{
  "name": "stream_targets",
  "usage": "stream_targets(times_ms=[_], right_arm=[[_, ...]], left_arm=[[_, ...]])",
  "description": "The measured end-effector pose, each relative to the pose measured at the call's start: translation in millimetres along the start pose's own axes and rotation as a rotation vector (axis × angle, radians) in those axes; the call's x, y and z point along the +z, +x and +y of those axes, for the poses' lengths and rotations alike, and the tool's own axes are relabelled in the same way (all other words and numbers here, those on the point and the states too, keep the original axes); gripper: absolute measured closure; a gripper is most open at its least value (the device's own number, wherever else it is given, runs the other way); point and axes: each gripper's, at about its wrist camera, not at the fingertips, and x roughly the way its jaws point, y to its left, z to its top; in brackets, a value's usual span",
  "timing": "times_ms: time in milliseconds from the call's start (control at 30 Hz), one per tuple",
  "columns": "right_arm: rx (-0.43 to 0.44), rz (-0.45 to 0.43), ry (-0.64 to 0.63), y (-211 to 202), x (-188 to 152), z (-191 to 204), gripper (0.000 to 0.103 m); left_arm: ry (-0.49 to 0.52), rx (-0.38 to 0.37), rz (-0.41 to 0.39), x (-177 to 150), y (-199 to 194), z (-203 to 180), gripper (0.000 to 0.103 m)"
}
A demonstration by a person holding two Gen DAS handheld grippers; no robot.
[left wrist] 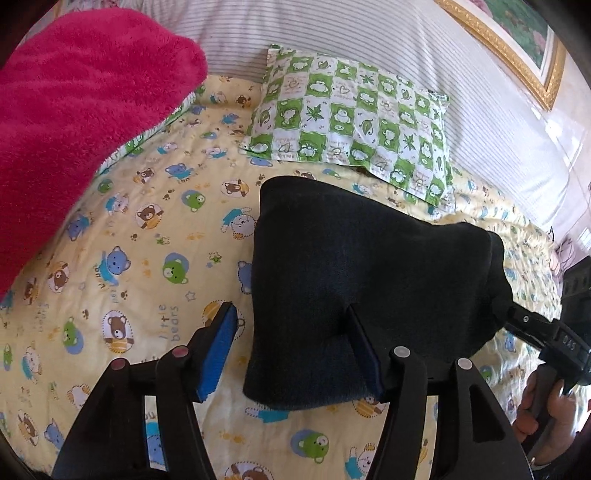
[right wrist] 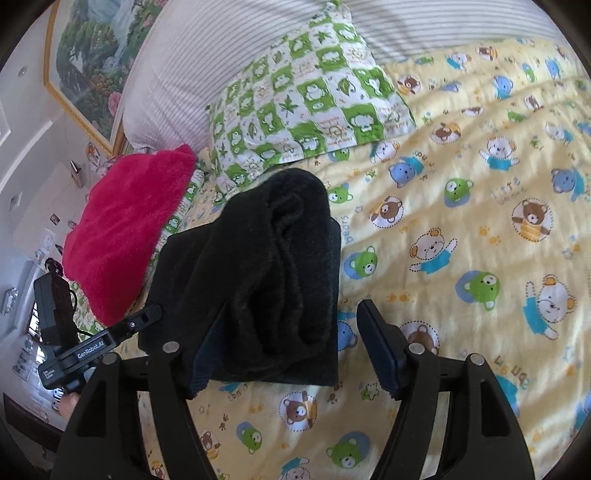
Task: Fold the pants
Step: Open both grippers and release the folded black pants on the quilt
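The black pants [left wrist: 354, 266] lie folded into a thick, compact bundle on the yellow bear-print bedsheet [left wrist: 140, 266]. My left gripper [left wrist: 291, 314] is open at the bundle's near left corner; its right finger presses into the fabric, its left finger stands on the sheet. In the right wrist view the pants [right wrist: 273, 280] show stacked folds. My right gripper [right wrist: 295, 314] is open around the bundle's near right corner; its left finger lies against the cloth, its right finger stands over the bedsheet [right wrist: 461, 240]. The right gripper's tip [left wrist: 517, 317] touches the bundle's far side.
A green checked pillow [left wrist: 351, 110] lies just behind the pants. A pink fluffy blanket [left wrist: 74, 110] is heaped at the left. A striped white headboard cushion [left wrist: 369, 33] and a gold-framed painting [right wrist: 92, 62] are behind.
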Motion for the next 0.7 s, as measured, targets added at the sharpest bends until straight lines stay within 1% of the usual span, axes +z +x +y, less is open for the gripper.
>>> stream_targets(times_ms=[100,233,400,467,500,567,700], right_arm=[[-0.011,0.004,-0.025,-4.7,-1.3,7.5,0.032],[-0.024,0.01,-0.049,-10.2,-4.6,14.2,0.031],[-0.054,0.005,-0.092,-20.0,-12.0,25.0,0.031],[-0.053,0.002,-0.112,-22.7,-14.9,30.3,0.031],[-0.053,0.002,-0.121,-23.4,-16.5,33.1,0.03],[-0.059,0.004,-0.146,-24.6,-19.3,38.9,0.023],[-0.059,0.007,-0.203,-26.1,-23.3,51.3,0.022]], left_arm=[[0.016,0.015,-0.007,-4.7,-4.1,-1.4,0.04],[0.031,0.041,-0.016,-12.6,-11.6,-3.2,0.033],[0.057,0.07,-0.03,-21.8,-22.8,-5.5,0.031],[0.062,0.075,-0.034,-24.3,-25.9,-5.5,0.031],[0.063,0.074,-0.033,-25.1,-26.7,-5.1,0.031],[0.063,0.075,-0.034,-27.5,-29.2,-4.4,0.031],[0.072,0.084,-0.041,-31.1,-33.7,-4.1,0.03]])
